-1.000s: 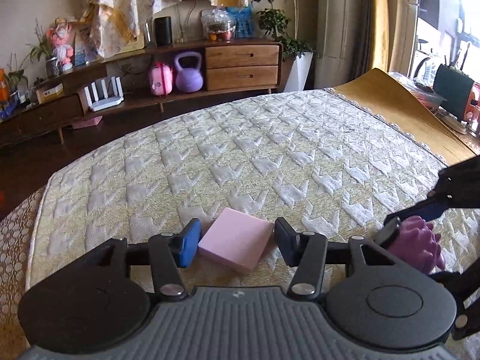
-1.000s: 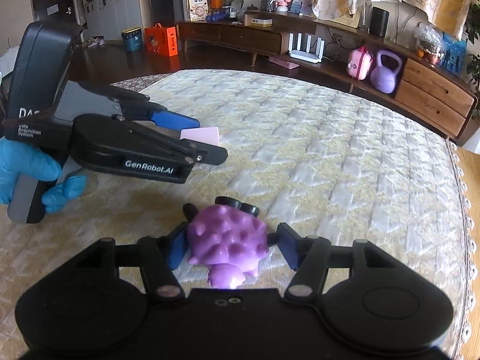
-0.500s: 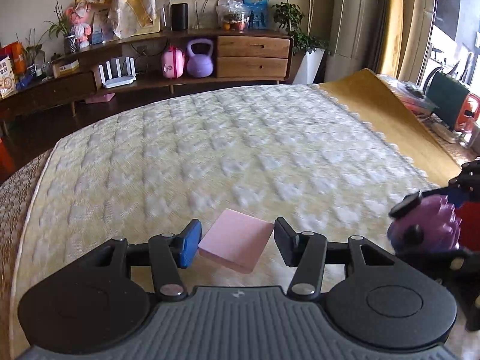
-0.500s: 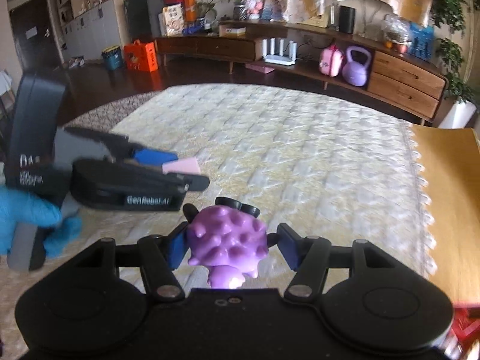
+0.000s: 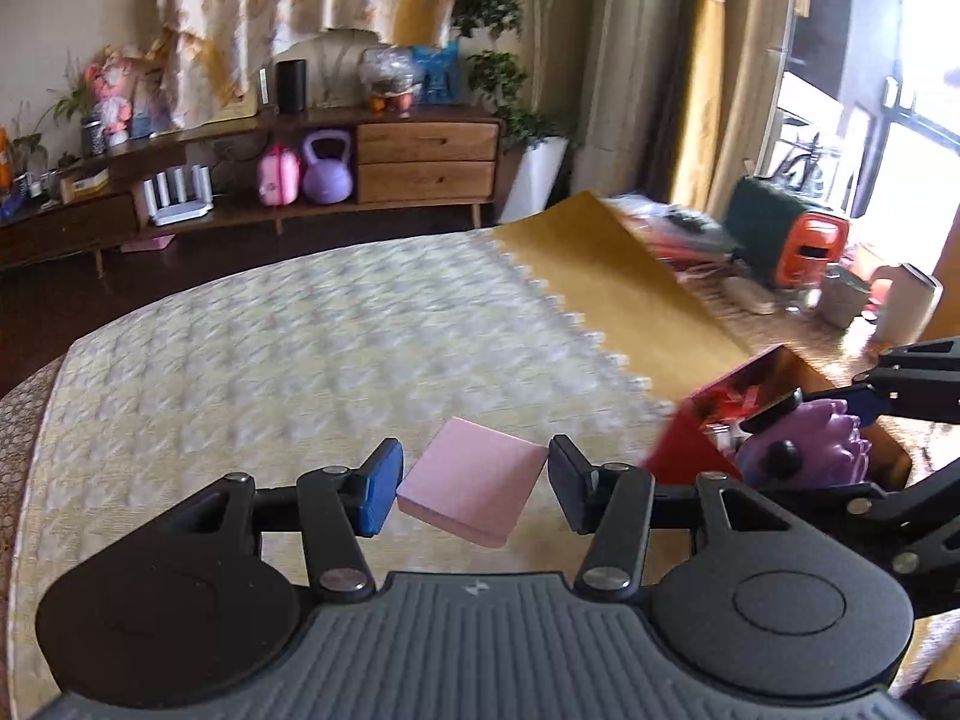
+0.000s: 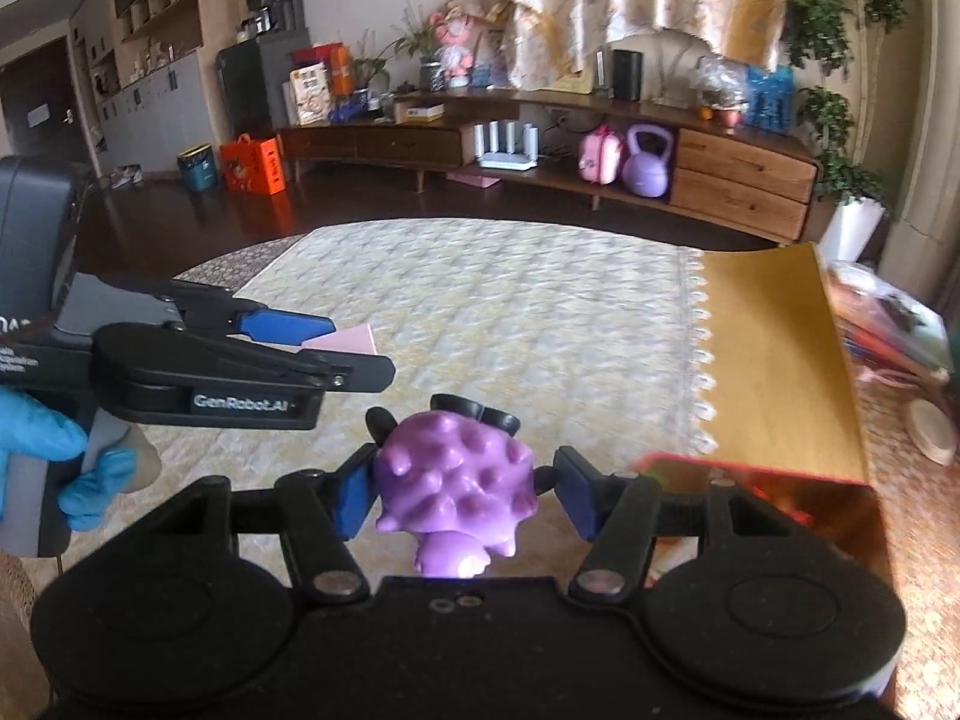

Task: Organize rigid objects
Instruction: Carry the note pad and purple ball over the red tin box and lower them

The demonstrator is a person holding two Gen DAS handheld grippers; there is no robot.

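Observation:
My left gripper [image 5: 474,489] is shut on a flat pink block [image 5: 471,492] and holds it in the air above the quilted bed cover [image 5: 270,360]. My right gripper [image 6: 459,489] is shut on a bumpy purple toy figure [image 6: 459,480] with black ears. A red box [image 5: 720,414] with a shiny inside stands at the right, just beyond the purple toy [image 5: 804,450]. The red box [image 6: 750,480] shows low right in the right wrist view. The left gripper [image 6: 288,348] with the pink block [image 6: 348,339] is to the left of the toy.
A mustard-yellow cloth [image 5: 624,294] covers the bed's right side. Clutter with a green and orange bag [image 5: 786,237] lies beyond it. A wooden sideboard [image 5: 420,162] with a purple kettlebell [image 5: 327,171] stands along the far wall.
Both grippers have lifted off the bed cover and swung right with their objects. The red box has come into view beside the purple toy.

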